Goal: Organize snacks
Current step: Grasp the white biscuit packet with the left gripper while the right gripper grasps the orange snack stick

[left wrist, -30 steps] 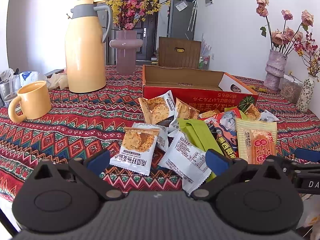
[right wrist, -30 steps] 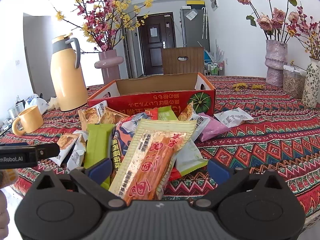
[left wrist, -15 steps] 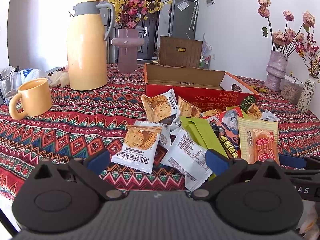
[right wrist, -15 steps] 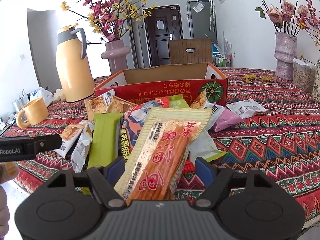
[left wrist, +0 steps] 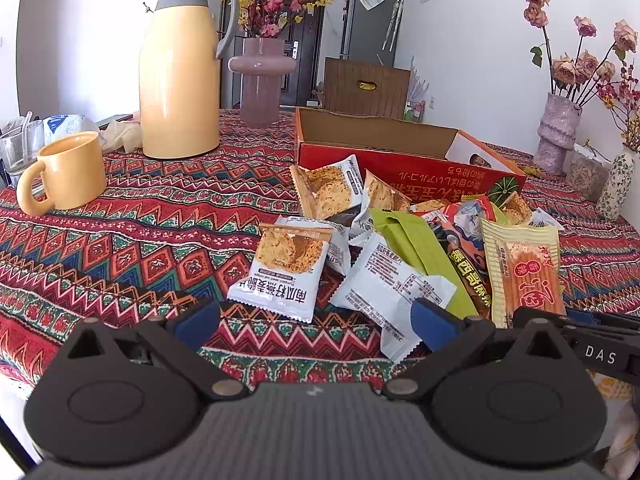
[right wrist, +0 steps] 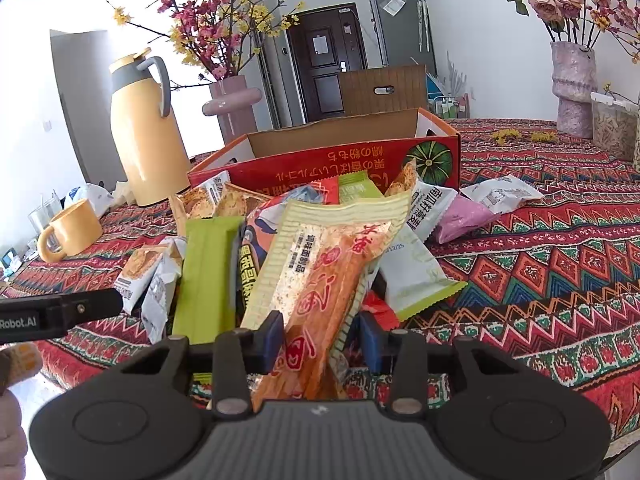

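**Clerk:** Right tongs (right wrist: 320,338)?

**Checker:** Narrow and closing, pads against the near end of the long orange snack packet (right wrist: 320,272), which lay atop the snack pile (right wrist: 280,232) on the worktop (right wrist: 560,240).

**Clerk:** Left tongs (left wrist: 316,320)?

**Checker:** Spread wide, holding nothing, poised over the near edge of the worktop before a white biscuit packet (left wrist: 282,272).

**Clerk:** Container?

**Checker:** Red cardboard box (right wrist: 340,160), open-topped, just behind the pile.

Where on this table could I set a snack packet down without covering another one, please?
Bare cloth lies between the yellow mug and the cracker packet, and right of the pink packet. The pile before the red box, around the orange packet, is crowded.
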`<state>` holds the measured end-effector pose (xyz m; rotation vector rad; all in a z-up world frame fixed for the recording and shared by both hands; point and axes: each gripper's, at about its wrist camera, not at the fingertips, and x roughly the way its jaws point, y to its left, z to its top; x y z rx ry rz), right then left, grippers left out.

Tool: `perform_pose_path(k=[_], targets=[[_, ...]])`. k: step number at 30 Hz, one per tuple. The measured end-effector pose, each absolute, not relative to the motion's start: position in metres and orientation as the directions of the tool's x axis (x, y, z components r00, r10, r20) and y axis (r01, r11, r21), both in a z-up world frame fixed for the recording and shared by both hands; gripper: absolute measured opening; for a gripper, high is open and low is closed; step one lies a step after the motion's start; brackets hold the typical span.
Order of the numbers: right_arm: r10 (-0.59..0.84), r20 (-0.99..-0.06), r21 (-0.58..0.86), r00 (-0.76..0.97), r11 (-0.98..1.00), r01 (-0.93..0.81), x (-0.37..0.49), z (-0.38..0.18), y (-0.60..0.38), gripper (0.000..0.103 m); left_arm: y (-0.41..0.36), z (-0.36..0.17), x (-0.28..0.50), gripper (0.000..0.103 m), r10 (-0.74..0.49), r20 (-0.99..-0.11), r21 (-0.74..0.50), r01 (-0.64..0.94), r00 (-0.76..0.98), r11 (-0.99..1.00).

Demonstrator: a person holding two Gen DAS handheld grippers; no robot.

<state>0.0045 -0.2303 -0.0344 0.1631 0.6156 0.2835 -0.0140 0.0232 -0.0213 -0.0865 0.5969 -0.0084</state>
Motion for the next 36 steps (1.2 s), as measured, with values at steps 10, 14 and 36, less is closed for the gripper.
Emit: perform_pose_path(k=[10, 14, 36], targets=[[0.343, -0.497, 0.293, 0.797, 0.931, -0.219, -0.003, -0.026, -0.244, 0.025, 0.016, -0.014, -0.002, 0.103, -0.053, -0.57, -0.089, 0.002, 0.82, 0.996], [0.342, -0.475, 0.315, 0.811, 0.926, -0.206, -0.005, -0.024, -0.255, 0.025, 0.005, -0.007, 0.011, 0.103, -0.075, -0.584, -0.101, 0.019, 0.808, 0.995], [0.309, -0.436, 0.338, 0.845, 0.927, -0.165, -0.006, -0.019, -0.279, 0.025, 0.023, -0.028, 0.033, 0.076, -0.031, -0.72, -0.128, -0.09, 0.693, 0.988]])
